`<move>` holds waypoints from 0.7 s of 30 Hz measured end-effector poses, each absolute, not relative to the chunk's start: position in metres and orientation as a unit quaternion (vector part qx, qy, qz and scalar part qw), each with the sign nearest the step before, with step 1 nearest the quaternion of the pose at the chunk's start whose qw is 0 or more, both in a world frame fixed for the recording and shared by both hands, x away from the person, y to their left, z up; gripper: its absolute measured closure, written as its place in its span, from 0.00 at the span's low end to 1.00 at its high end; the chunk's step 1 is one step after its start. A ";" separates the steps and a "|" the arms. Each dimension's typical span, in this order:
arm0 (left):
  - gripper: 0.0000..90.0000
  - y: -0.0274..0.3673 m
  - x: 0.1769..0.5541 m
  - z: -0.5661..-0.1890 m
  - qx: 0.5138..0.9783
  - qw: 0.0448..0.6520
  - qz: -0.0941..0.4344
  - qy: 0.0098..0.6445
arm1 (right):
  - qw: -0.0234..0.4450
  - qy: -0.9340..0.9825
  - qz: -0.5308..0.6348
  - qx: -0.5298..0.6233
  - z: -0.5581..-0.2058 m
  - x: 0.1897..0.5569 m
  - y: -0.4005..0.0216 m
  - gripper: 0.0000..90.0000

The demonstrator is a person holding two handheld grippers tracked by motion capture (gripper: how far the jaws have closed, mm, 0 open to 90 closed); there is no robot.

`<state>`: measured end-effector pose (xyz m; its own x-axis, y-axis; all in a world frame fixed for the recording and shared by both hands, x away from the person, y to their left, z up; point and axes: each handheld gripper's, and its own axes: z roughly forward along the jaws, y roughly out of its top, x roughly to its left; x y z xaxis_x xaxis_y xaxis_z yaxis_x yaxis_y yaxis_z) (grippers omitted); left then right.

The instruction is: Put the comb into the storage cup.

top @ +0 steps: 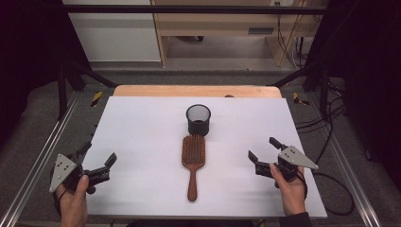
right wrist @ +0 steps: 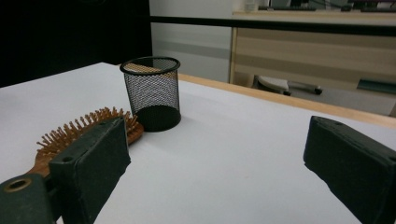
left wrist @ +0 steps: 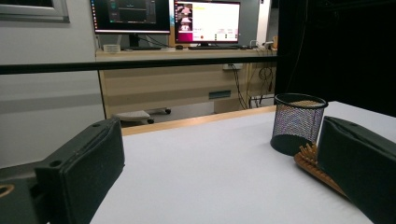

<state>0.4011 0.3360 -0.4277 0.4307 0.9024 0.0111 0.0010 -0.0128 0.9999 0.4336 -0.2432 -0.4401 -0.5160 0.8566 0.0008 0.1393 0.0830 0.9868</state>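
Observation:
A wooden paddle hairbrush [top: 192,161] lies bristles up in the middle of the white table [top: 142,123], its handle toward the near edge. Just beyond its head stands a black mesh cup [top: 198,119]. My left gripper [top: 98,157] rests open at the near left edge, with nothing between its jaws. At the near right, my right gripper [top: 264,149] is open too and empty. The left gripper view has the cup [left wrist: 298,122] and brush bristles [left wrist: 312,158] at right. In the right gripper view the cup [right wrist: 152,92] and brush [right wrist: 77,135] sit at left.
A wooden strip [top: 196,91] borders the table's far edge. Metal rails [top: 42,156] run along both sides, and cables [top: 331,142] trail at the right. A desk with monitors [left wrist: 163,18] stands beyond a black bar [left wrist: 140,64].

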 end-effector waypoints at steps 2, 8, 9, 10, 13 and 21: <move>0.02 0.336 0.401 -0.428 0.602 0.594 0.380 0.376 | 0.310 0.663 0.563 0.385 -0.440 0.434 -0.243 0.08; 0.02 0.334 0.401 -0.429 0.601 0.592 0.379 0.379 | 0.285 0.674 0.549 0.403 -0.438 0.434 -0.236 0.05; 0.02 0.334 0.400 -0.429 0.602 0.592 0.379 0.378 | 0.285 0.675 0.546 0.406 -0.438 0.434 -0.233 0.05; 0.02 0.334 0.400 -0.429 0.602 0.592 0.379 0.378 | 0.285 0.676 0.545 0.407 -0.437 0.434 -0.232 0.05; 0.02 0.335 0.400 -0.429 0.604 0.591 0.377 0.379 | 0.285 0.674 0.542 0.414 -0.436 0.433 -0.226 0.08; 0.02 0.336 0.400 -0.429 0.602 0.592 0.377 0.381 | 0.264 0.704 0.525 0.399 -0.431 0.433 -0.196 0.26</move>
